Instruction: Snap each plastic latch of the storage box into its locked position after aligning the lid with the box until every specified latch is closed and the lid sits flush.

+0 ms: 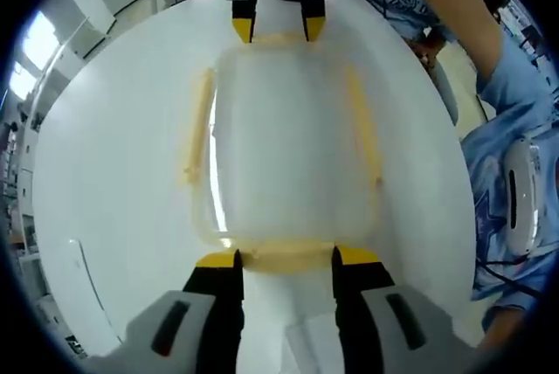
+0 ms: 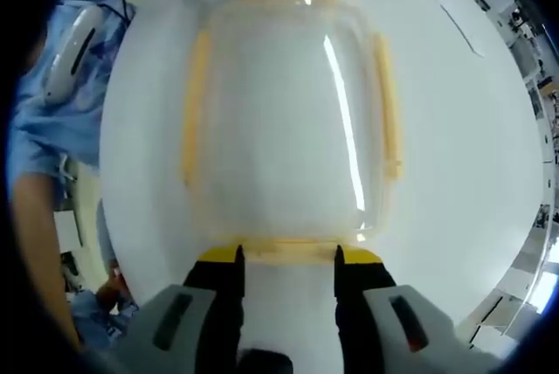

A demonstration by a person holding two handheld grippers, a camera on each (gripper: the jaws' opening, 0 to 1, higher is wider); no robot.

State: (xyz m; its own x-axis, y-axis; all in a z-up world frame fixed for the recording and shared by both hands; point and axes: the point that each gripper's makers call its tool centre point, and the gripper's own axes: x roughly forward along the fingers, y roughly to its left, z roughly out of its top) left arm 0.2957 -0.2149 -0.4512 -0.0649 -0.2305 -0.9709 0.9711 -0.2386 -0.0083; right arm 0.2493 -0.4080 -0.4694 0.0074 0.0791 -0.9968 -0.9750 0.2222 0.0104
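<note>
Both grippers (image 1: 286,258) (image 2: 289,254) at opposite latches (image 1: 288,260) of storage box (image 1: 288,147)

A round white table (image 1: 113,190) carries the lidded clear storage box (image 1: 284,151).

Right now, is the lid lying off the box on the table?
No, the clear lid sits on the box, with yellow latches along its edges.
</note>
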